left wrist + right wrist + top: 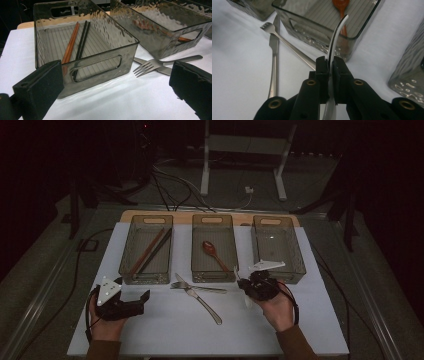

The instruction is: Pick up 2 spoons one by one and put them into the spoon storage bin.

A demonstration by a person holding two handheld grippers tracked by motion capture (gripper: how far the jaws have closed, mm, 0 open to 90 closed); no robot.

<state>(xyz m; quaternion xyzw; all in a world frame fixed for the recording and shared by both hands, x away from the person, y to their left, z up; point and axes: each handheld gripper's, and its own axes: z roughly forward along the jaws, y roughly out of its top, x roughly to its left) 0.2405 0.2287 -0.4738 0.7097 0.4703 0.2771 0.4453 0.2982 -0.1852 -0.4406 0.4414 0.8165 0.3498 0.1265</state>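
My right gripper (252, 285) (329, 67) is shut on a thin white curved utensil (338, 30), held off the white table in front of the middle bin (212, 277). The utensil's white tip (236, 271) sticks up toward that bin, and I cannot tell what kind it is. An orange-brown spoon (212, 252) (342, 7) lies in the middle bin. My left gripper (132, 289) (115, 87) rests open and empty on the table before the left bin (145, 281) (100, 67), which holds brown and black chopsticks (150, 251) (75, 42).
A metal fork (200, 288) (147, 66) (268, 26) and knife (202, 305) (273, 62) lie crossed on the table between the grippers. The right bin (300, 270) stands empty. Cables and a white stand's legs (205, 175) lie on the floor beyond the table.
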